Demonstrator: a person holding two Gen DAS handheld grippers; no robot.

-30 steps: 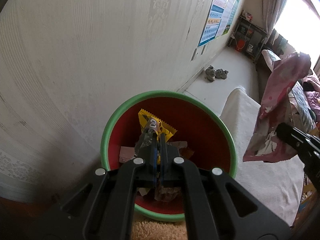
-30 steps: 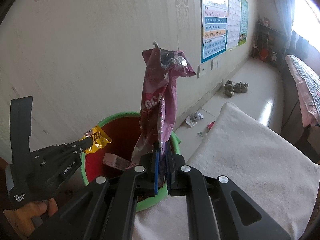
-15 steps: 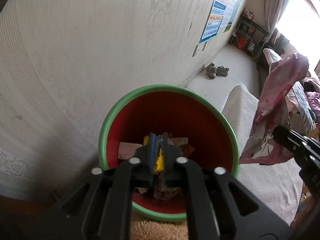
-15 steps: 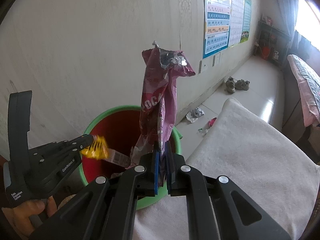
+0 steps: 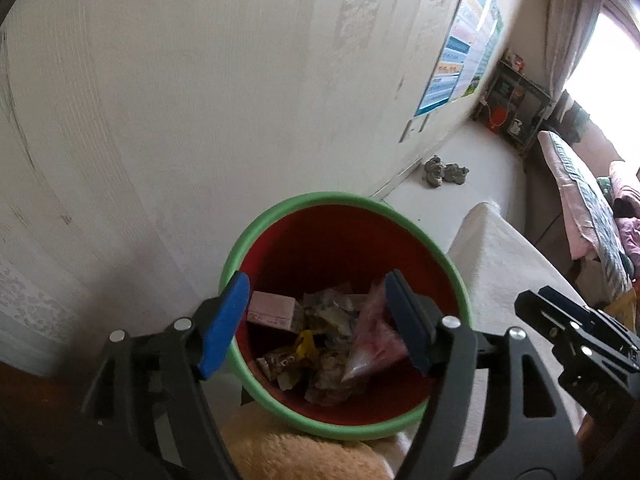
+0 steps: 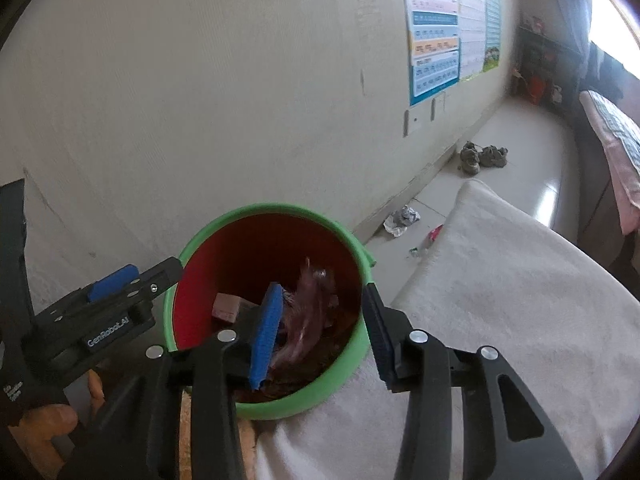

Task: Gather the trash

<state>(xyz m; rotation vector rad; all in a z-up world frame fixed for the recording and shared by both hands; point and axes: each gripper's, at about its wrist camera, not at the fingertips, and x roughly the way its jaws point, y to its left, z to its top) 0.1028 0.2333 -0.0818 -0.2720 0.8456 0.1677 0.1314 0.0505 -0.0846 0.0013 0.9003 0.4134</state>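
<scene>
A red bin with a green rim [image 5: 320,198] [image 6: 256,209] stands against the wall. Inside lie several pieces of trash: a pink box [image 5: 272,309], a yellow wrapper [image 5: 305,343] and a pink snack bag [image 5: 370,346] [image 6: 310,312], which looks blurred in the right wrist view. My left gripper [image 5: 316,322] is open and empty just above the bin's near rim; it also shows in the right wrist view [image 6: 132,280]. My right gripper [image 6: 320,322] is open and empty over the bin; it also shows in the left wrist view [image 5: 560,320].
A white cloth-covered surface [image 6: 520,300] lies to the right of the bin. Crumpled paper [image 6: 401,218] and a red scrap [image 6: 435,233] lie on the floor by the wall. Shoes [image 6: 482,156] sit farther along. A fuzzy tan thing [image 5: 300,456] is below the bin.
Both grippers opened. The yellow wrapper dropped from the left gripper and the pink snack bag from the right gripper; both now lie in the bin.
</scene>
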